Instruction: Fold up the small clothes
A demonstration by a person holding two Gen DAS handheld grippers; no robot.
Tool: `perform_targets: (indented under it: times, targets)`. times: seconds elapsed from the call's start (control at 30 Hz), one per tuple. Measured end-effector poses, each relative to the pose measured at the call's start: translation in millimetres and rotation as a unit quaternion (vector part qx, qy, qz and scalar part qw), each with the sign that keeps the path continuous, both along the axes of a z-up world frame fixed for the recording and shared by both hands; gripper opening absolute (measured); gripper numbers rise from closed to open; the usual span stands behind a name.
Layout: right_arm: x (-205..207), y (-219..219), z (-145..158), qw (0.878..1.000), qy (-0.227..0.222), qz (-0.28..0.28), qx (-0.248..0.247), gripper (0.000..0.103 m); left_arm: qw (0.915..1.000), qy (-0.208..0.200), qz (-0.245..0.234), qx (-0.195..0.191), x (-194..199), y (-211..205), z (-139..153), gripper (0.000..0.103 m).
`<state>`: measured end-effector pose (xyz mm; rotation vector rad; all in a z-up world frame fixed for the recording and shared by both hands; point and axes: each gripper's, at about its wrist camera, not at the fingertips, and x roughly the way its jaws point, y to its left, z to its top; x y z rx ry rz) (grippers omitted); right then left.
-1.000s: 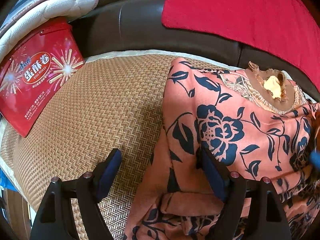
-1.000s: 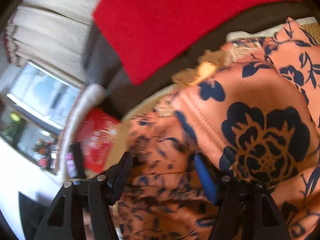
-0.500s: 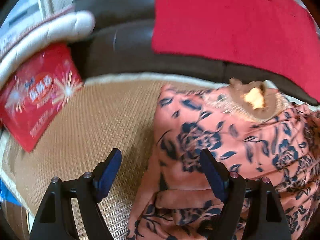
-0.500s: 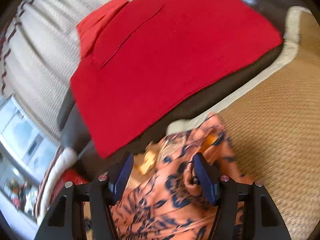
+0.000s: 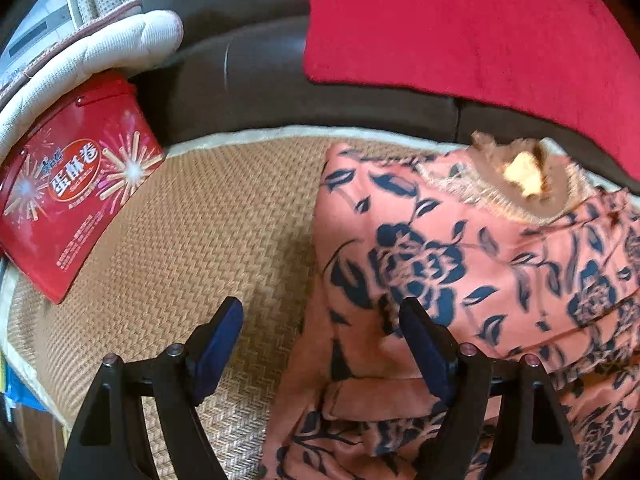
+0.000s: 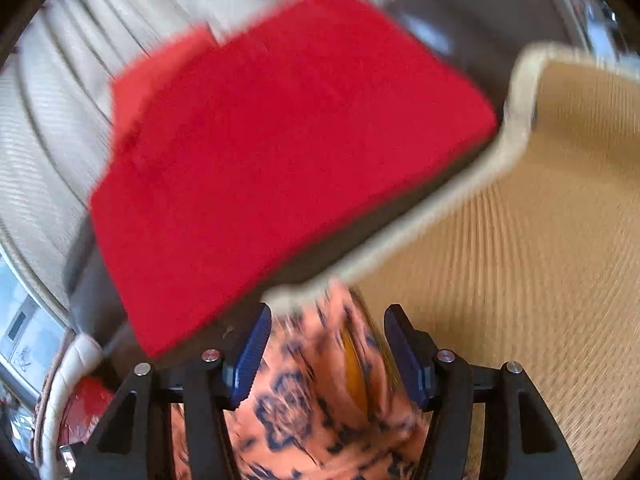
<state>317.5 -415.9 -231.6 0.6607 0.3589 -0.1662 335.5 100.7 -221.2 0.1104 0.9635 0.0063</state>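
Soft floral garment (image 5: 460, 264) is lying rumpled on the woven mat (image 5: 208, 232); left tongs (image 5: 320, 332) and right tongs (image 6: 326, 340) are both gaping wide.

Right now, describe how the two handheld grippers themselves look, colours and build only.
Both look alike. The left gripper has two black angular plastic fingers lined with dark blue pads, with round silver screw heads along a black crossbar. The right gripper has the same black frame, silver screws and ribbed blue pads. No cables, markings or sleeves are visible.

"蛋酥卷" on red tin (image 5: 74, 188)
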Motion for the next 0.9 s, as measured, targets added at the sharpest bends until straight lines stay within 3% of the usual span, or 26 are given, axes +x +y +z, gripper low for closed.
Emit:
perform_targets:
  times: [0.07, 0.17, 0.3, 0.4, 0.57, 0.67, 0.73, 0.9]
  targets:
    - [8.6, 12.7, -0.9, 0.998, -0.001, 0.055, 0.002, 0.063, 0.9999, -0.014, -0.009, -0.003, -0.5, -5.2, 4.1, 0.081]
    - [34.7, 26.2, -26.8, 0.991, 0.055, 0.119, 0.032, 0.063, 0.9996, -0.015, -0.024, 0.000, -1.2, -13.5, 3.1, 0.081]
    - [67.8, 24.2, -70.6, 0.975, 0.176, 0.125, 0.058, 0.061, 0.9990, 0.032, -0.018, 0.027, 8.9, -14.3, -20.1, 0.081]
    - [64.9, 24.6, -64.3, 0.975, 0.171, 0.136, 0.045, 0.060, 0.9992, 0.038, -0.011, 0.000, 8.1, -8.8, -17.2, 0.081]
    - [22.8, 22.7, -51.6, 0.980, 0.131, 0.148, 0.035, 0.063, 0.9996, 0.011, -0.017, -0.019, -10.8, -3.6, -0.1, 0.081]
    - [10.6, 18.3, -61.8, 0.972, 0.172, 0.157, 0.042, 0.066, 0.9996, 0.009, -0.013, -0.023, -27.3, 3.3, 3.7, 0.081]
    - [-8.3, 12.5, -57.4, 0.973, 0.161, 0.156, 0.063, 0.066, 0.9993, 0.002, -0.011, -0.035, -47.4, 11.6, 8.0, 0.081]
    - [-77.1, 11.8, -30.5, 0.978, 0.125, 0.167, 0.026, 0.068, 0.9984, -0.035, -0.014, -0.043, -116.9, 41.6, 12.2, 0.081]
